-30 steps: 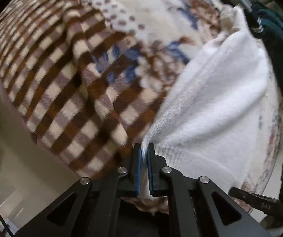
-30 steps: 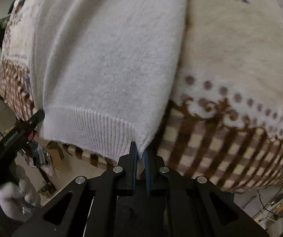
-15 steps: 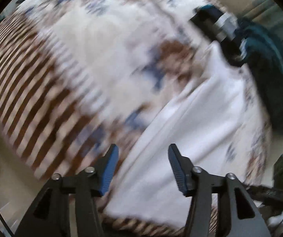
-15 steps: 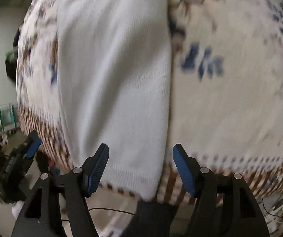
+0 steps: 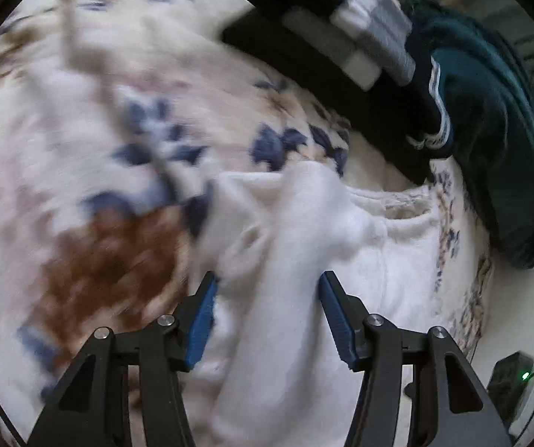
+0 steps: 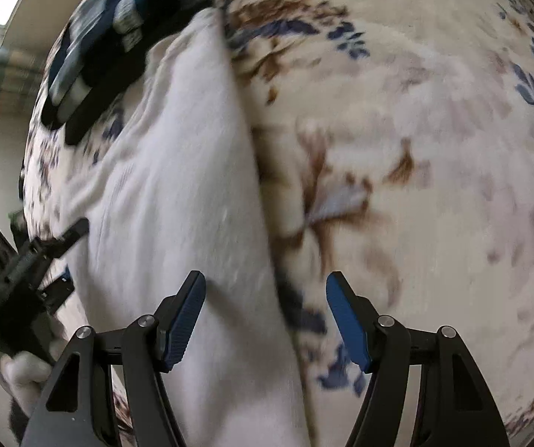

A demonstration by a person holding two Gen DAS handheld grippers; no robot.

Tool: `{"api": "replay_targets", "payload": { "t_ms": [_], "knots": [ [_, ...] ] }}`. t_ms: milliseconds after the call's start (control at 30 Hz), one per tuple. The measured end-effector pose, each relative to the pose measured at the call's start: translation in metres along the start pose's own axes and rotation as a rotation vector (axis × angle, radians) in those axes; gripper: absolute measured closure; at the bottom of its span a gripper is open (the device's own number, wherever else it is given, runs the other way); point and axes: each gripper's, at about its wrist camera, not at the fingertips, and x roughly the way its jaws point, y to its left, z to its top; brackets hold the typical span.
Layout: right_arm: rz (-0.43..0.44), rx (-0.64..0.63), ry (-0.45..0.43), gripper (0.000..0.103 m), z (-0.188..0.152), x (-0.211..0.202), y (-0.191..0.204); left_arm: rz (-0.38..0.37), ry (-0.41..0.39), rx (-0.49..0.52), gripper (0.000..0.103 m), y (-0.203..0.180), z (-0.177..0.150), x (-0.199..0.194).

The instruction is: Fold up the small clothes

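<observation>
Underneath everything, a fleecy blanket (image 6: 416, 130) printed with blue and brown flowers, blurred in both views. Beyond it, pale floor and wall at the picture edges. Straight ahead of the left gripper (image 5: 267, 316), jaws spread apart and holding nothing, a white sweater (image 5: 296, 260) lying rumpled on the blanket, one bunched fold between the blue pads. Farther ahead and to the right, a pile of dark clothes (image 5: 490, 130) at the blanket's far edge. Right gripper (image 6: 265, 316) likewise spread wide and empty, over the sweater's (image 6: 177, 186) right-hand edge. To its right, bare blanket. At far left, the other gripper (image 6: 24, 272) in a gloved hand (image 6: 24, 368).
</observation>
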Motion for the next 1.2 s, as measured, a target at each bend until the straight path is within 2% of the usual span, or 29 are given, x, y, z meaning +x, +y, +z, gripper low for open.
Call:
{"api": "replay_targets", "payload": {
  "t_ms": [67,100,167,200,300,367,467,500,567,600,700,800,833,867,933,967,1000,1100,1133,1200],
  "knots": [
    [0.025,0.024,0.009,0.033,0.017,0.006,-0.007,-0.077,-0.015,0.005,0.063,-0.005,-0.002,0.003],
    [0.028,0.024,0.009,0.033,0.021,0.009,-0.006,-0.11,-0.013,0.0,0.075,-0.006,-0.001,0.001],
    [0.022,0.015,0.008,0.033,0.032,0.01,-0.008,-0.233,-0.039,-0.037,0.077,0.003,-0.005,-0.01],
    [0.018,0.017,0.009,0.033,0.033,0.01,-0.01,-0.251,-0.042,-0.055,0.077,0.011,-0.006,-0.012],
    [0.034,0.044,0.021,0.033,0.046,0.009,-0.018,-0.218,-0.023,-0.138,0.077,0.055,-0.006,-0.004],
    [0.05,0.049,0.018,0.033,0.056,0.008,-0.017,-0.282,-0.01,-0.22,0.074,0.083,-0.006,0.001],
    [0.076,0.032,0.004,0.033,0.069,0.008,-0.008,-0.369,0.009,-0.268,0.067,0.092,-0.006,-0.006],
    [0.087,0.028,0.003,0.033,0.074,0.009,-0.005,-0.38,0.007,-0.268,0.063,0.092,-0.006,-0.009],
    [0.12,0.013,-0.007,0.033,0.089,0.012,0.003,-0.395,-0.014,-0.267,0.047,0.091,-0.004,-0.02],
    [0.126,-0.001,-0.011,0.033,0.094,0.013,0.006,-0.392,-0.028,-0.261,0.043,0.09,-0.002,-0.024],
    [0.166,-0.053,-0.022,0.033,0.125,0.026,0.022,-0.349,-0.058,-0.205,0.043,0.079,0.008,-0.037],
    [0.22,-0.13,-0.017,0.033,0.165,0.048,0.043,-0.163,-0.085,-0.062,0.043,0.05,0.026,-0.035],
    [0.217,-0.162,-0.017,0.033,0.173,0.053,0.048,-0.069,-0.084,0.01,0.043,0.038,0.027,-0.034],
    [0.205,-0.208,-0.016,0.033,0.181,0.06,0.058,0.009,-0.081,0.064,0.043,0.033,0.028,-0.032],
    [0.251,-0.278,0.019,0.034,0.191,0.072,0.074,0.116,-0.044,0.113,0.043,0.029,0.028,-0.016],
    [0.258,-0.316,0.009,0.048,0.192,0.07,0.083,0.14,-0.025,0.103,0.043,0.032,0.028,-0.005],
    [0.252,-0.352,-0.011,0.072,0.191,0.066,0.09,0.134,-0.021,0.087,0.04,0.035,0.029,0.0],
    [0.203,-0.547,-0.13,0.086,0.165,0.032,0.126,0.112,-0.023,0.036,0.04,0.043,0.032,0.005],
    [0.202,-0.599,-0.157,0.087,0.154,0.021,0.132,0.105,-0.025,0.021,0.04,0.044,0.033,0.004],
    [0.158,-0.793,-0.226,0.088,0.111,-0.001,0.156,0.1,-0.026,0.011,0.04,0.047,0.033,0.002]
  ]
}}
